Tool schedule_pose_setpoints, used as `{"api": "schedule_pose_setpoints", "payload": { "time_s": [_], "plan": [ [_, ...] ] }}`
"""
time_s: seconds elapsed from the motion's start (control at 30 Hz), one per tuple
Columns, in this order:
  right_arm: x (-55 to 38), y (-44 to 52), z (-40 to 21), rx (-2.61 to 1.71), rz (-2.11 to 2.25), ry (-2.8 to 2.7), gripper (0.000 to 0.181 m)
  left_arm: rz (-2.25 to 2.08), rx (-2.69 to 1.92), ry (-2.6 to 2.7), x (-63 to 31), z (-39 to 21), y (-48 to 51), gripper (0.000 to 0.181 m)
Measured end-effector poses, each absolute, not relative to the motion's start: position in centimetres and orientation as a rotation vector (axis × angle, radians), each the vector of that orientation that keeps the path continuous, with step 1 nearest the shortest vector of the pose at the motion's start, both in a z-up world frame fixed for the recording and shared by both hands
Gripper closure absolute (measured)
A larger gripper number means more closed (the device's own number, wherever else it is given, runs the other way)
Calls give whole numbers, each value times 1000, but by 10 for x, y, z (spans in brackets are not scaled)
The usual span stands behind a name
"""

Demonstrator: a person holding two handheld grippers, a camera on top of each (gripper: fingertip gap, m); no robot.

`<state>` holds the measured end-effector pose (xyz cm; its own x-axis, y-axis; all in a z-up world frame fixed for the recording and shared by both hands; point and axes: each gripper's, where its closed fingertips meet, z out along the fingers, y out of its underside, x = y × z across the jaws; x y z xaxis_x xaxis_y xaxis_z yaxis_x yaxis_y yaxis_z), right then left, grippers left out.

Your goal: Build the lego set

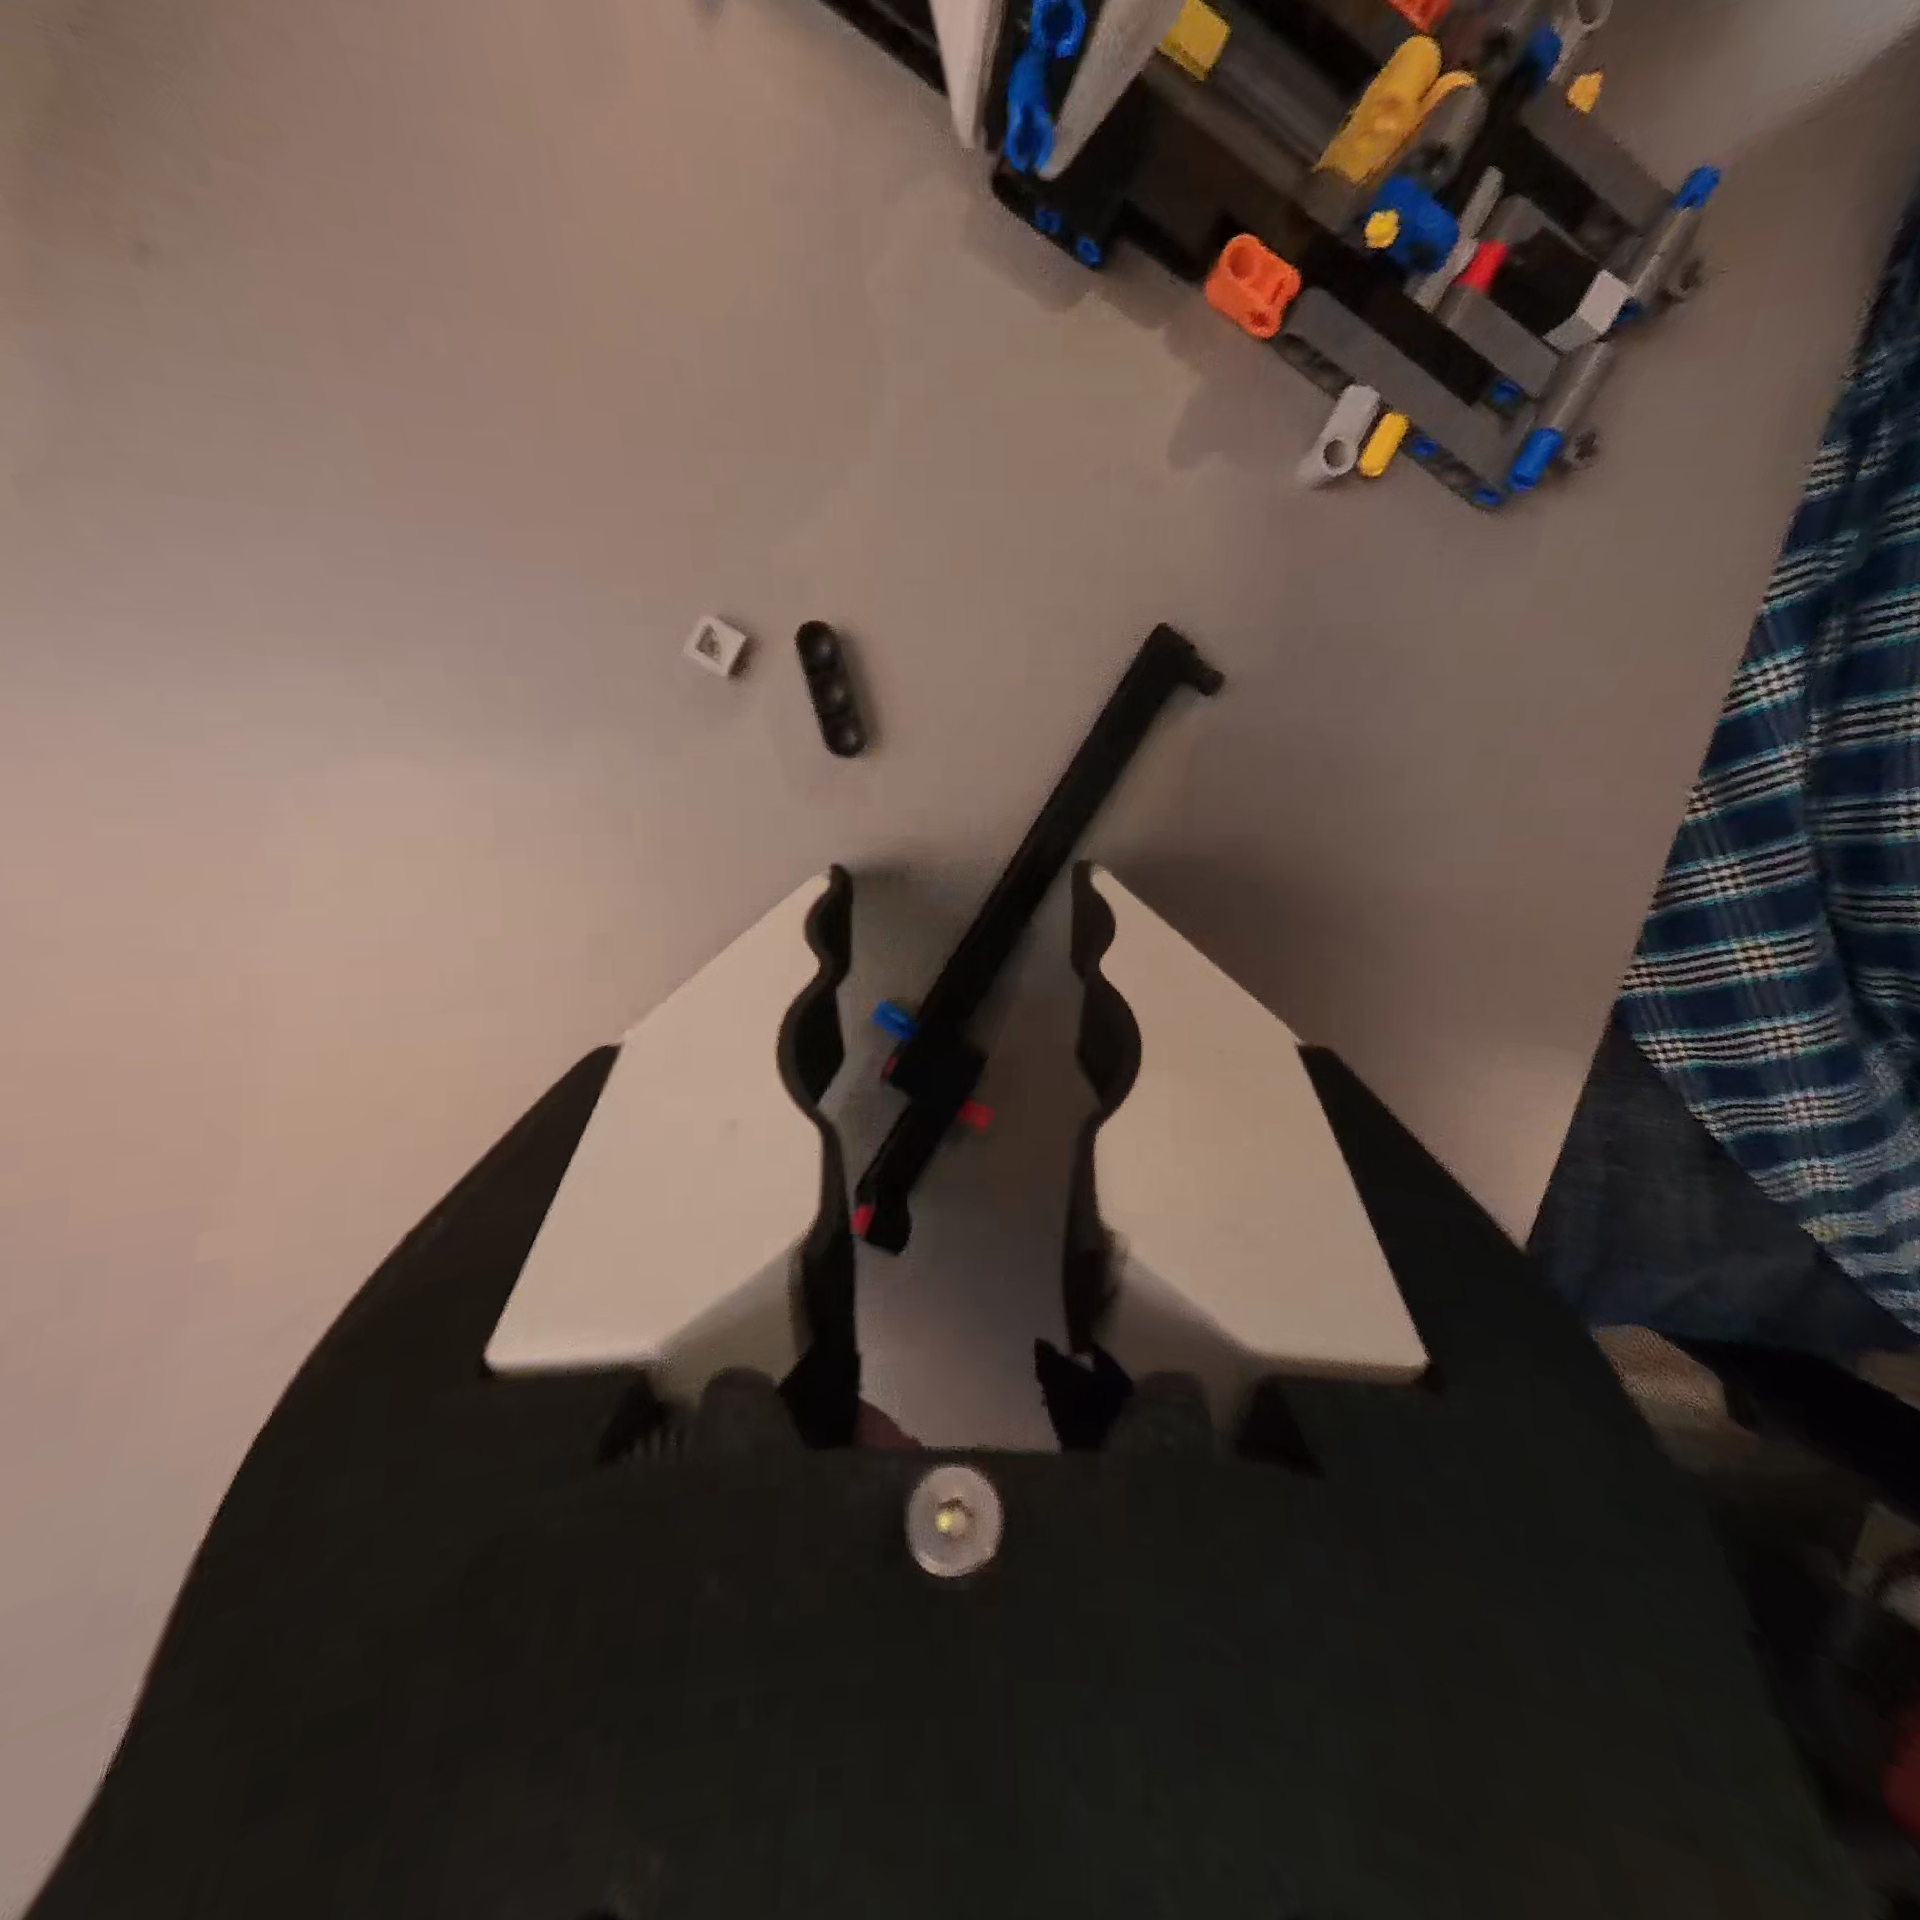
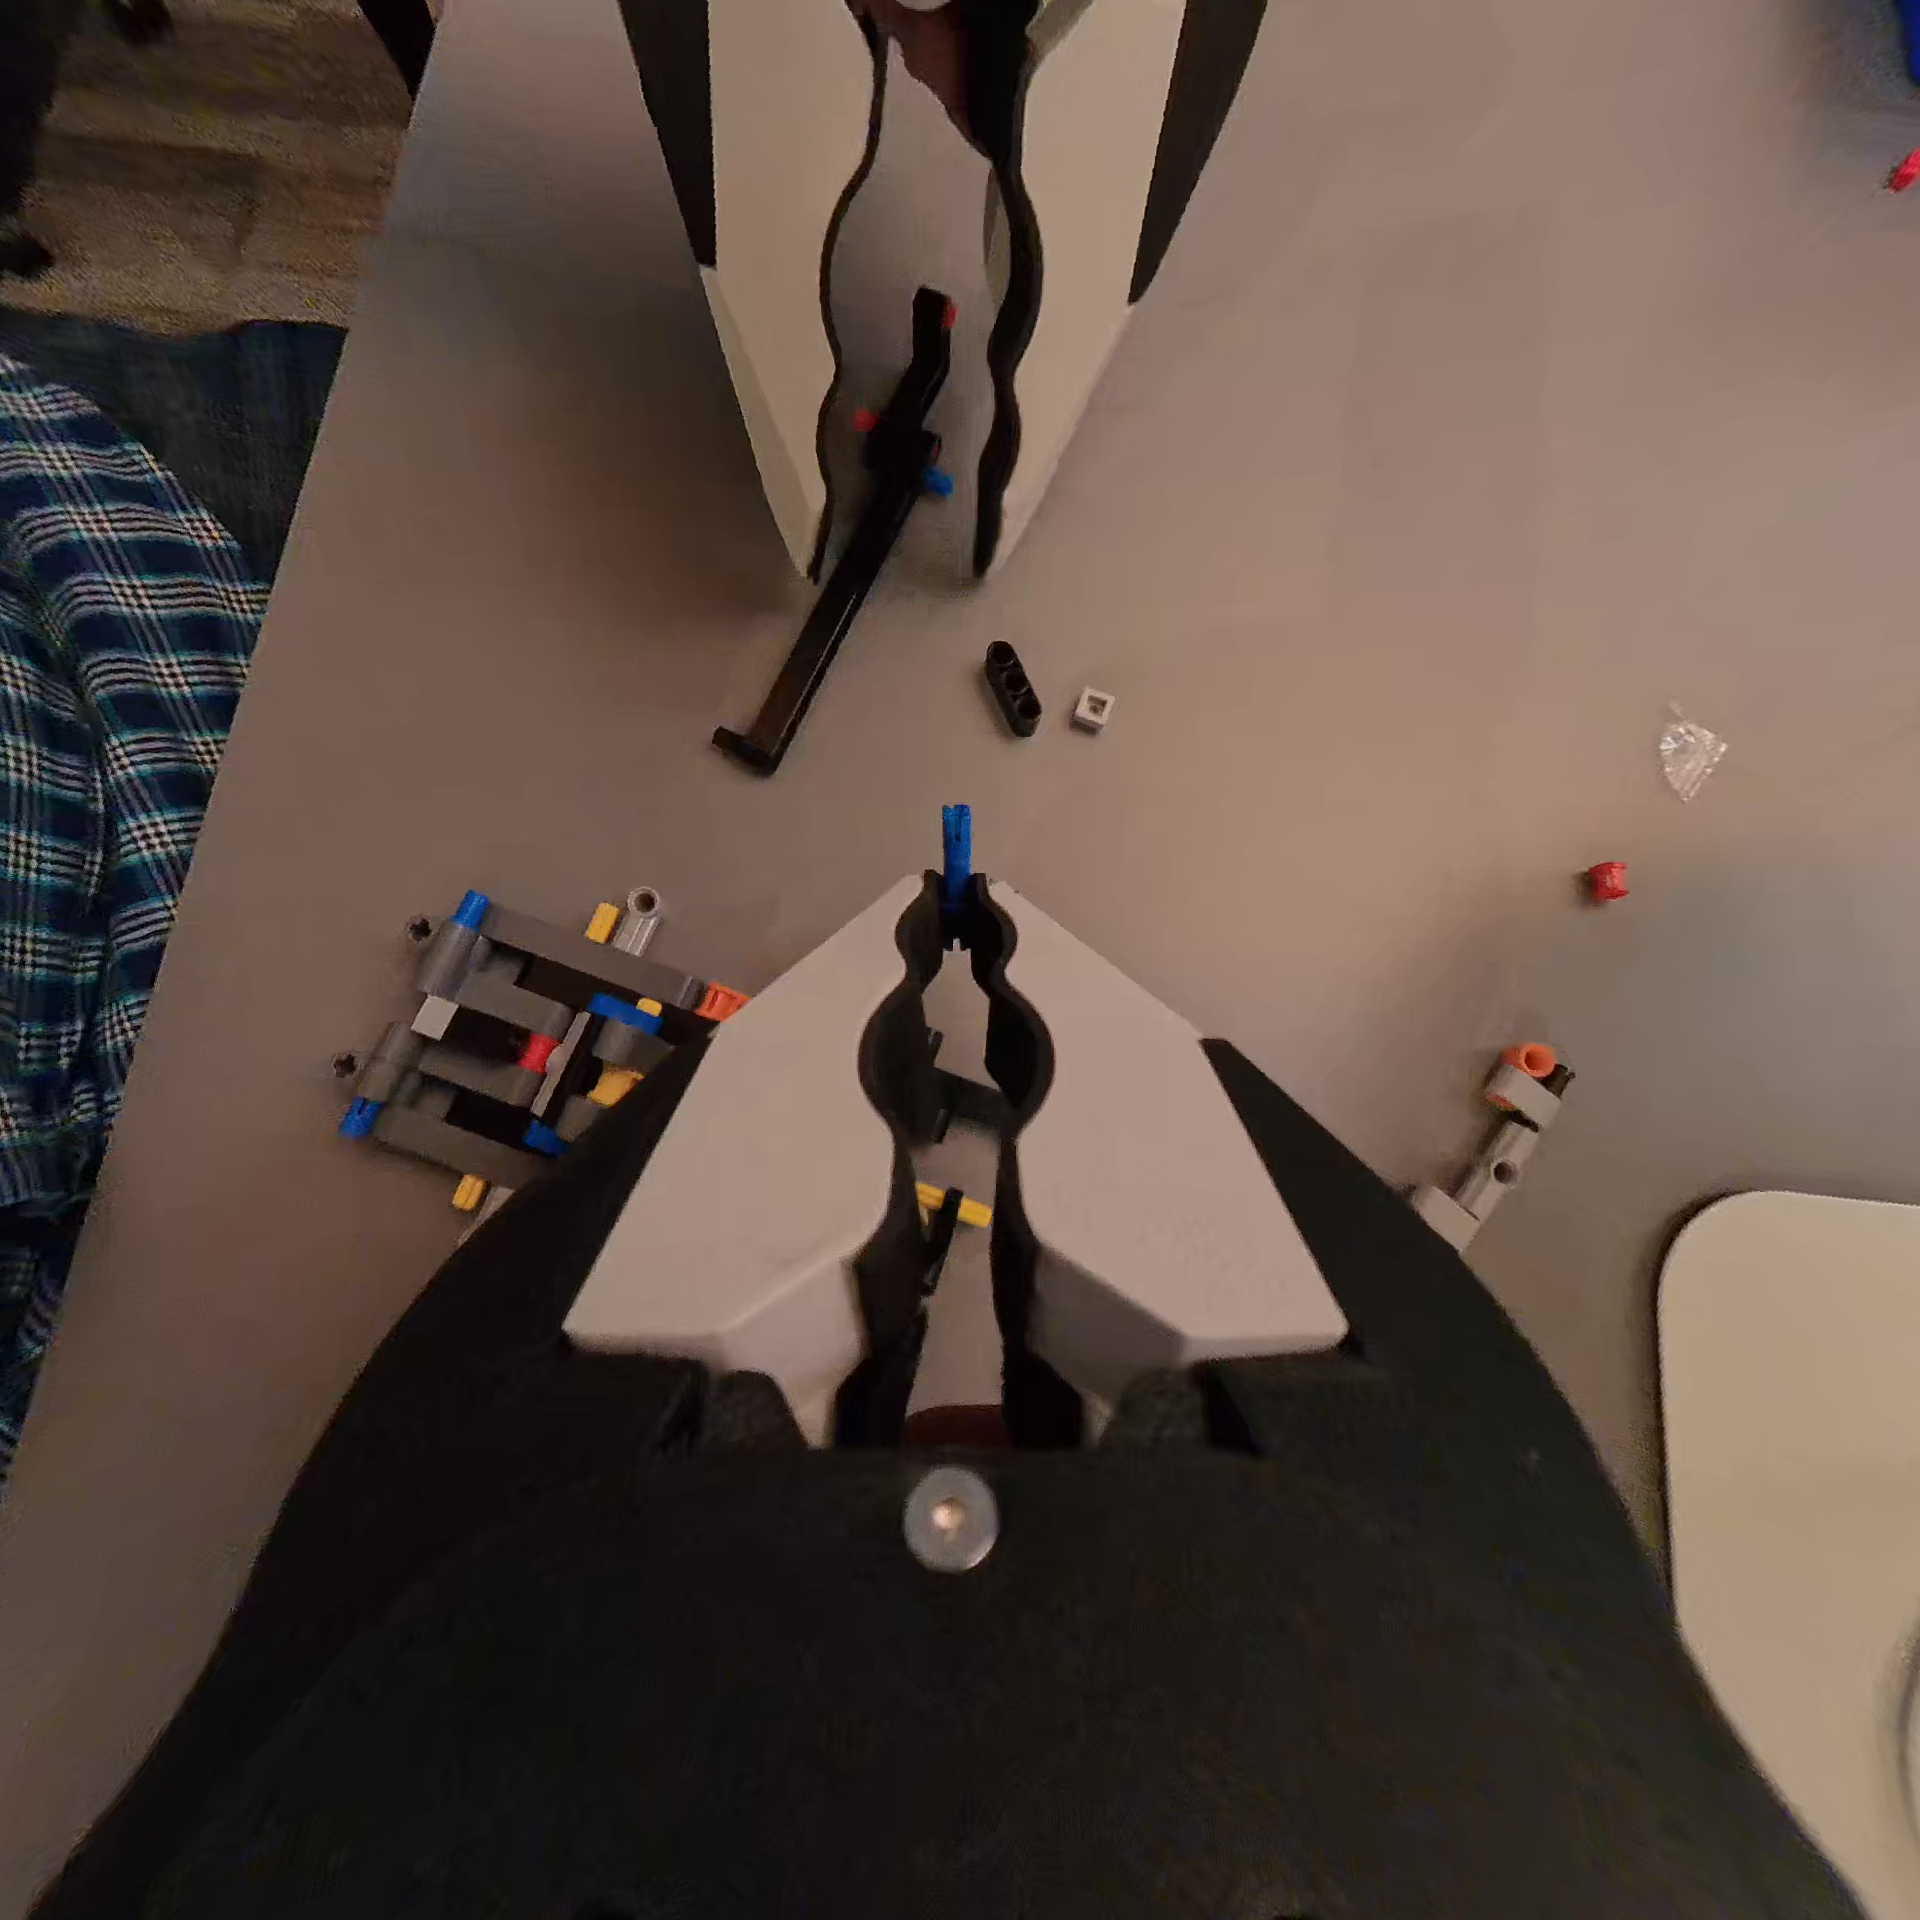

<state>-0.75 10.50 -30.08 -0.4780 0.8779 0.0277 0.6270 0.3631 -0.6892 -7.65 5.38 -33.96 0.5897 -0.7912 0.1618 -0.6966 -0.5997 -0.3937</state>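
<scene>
Blue pin (image 2: 955,844) is pinched at the tips of the right gripper (image 2: 956,894), pointing toward the long black beam (image 2: 831,613) — the step in hand looks like pin insertion. The left gripper (image 1: 961,883) stands wide, its jaws on both sides of the beam's near end but not clamping. Next it should probably close on the beam, and then the pin must line up with a hole. Half-built model (image 2: 530,1049) lies near the beam.

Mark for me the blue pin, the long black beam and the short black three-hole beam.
blue pin (image 2: 955,844): right wrist view, on its exposed shaft.
long black beam (image 1: 1081,821): left wrist view, mid-length.
short black three-hole beam (image 2: 1012,688): right wrist view, on its middle hole.
</scene>
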Motion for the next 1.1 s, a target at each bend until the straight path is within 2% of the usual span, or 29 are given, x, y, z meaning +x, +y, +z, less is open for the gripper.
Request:
{"api": "schedule_pose_setpoints", "payload": {
  "time_s": [0.2, 0.43, 0.53, 0.67, 0.83, 0.93, 1.07, 1.1],
  "plan": [
    [-11, 100, -297, -1344, 939, -2197, 179, -232, -2381, 1097, -73, -322, 85, 154],
    [-1, 100, -287, -1361, 943, -2148, 180, -172, -2424, 1126, -65, -343, 90, 159],
    [5, 100, -286, -1365, 936, -2138, 180, -164, -2407, 1111, -63, -343, 94, 176],
    [10, 97, -281, -1352, 927, -2122, 180, -187, -2403, 1105, -61, -335, 88, 176],
    [15, 83, -277, -1297, 895, -2133, 180, -382, -2426, 1209, -41, -318, 35, 176],
    [17, 72, -279, -1277, 903, -2151, 180, -536, -2480, 1275, -25, -327, -1, 176],
    [19, 61, -285, -1270, 895, -2178, 180, -536, -2495, 1243, -21, -341, -3, 176],
    [20, 60, -286, -1269, 890, -2184, 180, -541, -2487, 1212, -20, -340, 1, 170]
  ]
}}
